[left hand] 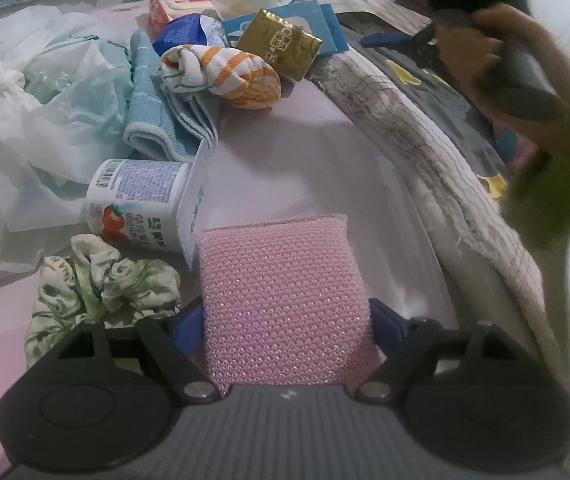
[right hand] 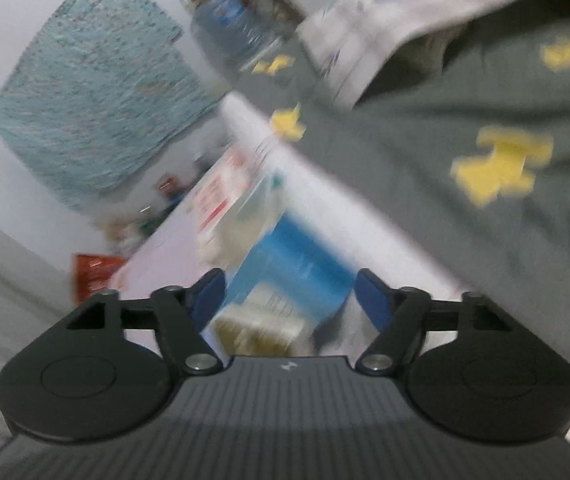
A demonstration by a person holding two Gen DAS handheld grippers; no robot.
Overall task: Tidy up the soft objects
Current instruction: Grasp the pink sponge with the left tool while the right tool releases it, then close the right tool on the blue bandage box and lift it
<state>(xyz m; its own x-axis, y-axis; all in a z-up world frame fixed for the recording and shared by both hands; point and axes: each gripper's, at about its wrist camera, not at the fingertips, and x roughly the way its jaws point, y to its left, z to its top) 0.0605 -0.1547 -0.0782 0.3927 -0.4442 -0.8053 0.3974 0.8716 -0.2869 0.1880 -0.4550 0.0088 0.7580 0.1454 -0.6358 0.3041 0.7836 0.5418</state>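
Observation:
A pink mesh sponge [left hand: 281, 288] lies on the pale pink surface [left hand: 317, 152], and my left gripper [left hand: 285, 316] is shut on it, its blue pads against both sides. Beyond it are an orange-and-white striped rolled cloth [left hand: 221, 76], a folded blue towel [left hand: 157, 120] and a crumpled green-and-white cloth [left hand: 105, 284]. In the left wrist view, a hand in a green sleeve holds my right gripper [left hand: 349, 12] at the top right, jaws wide apart. In its own blurred view the right gripper [right hand: 291, 292] is open and empty, above a blue pack [right hand: 289, 264] and a gold packet [right hand: 261, 332].
A tipped yoghurt cup [left hand: 141, 200] lies left of the sponge. White plastic bags [left hand: 25, 120] fill the left side. A gold packet [left hand: 279, 44], a blue pack [left hand: 317, 24] and a red-and-white pack [left hand: 177, 4] sit at the back. A grey cloth with yellow shapes [right hand: 485, 120] and a white quilt edge [left hand: 425, 152] are on the right.

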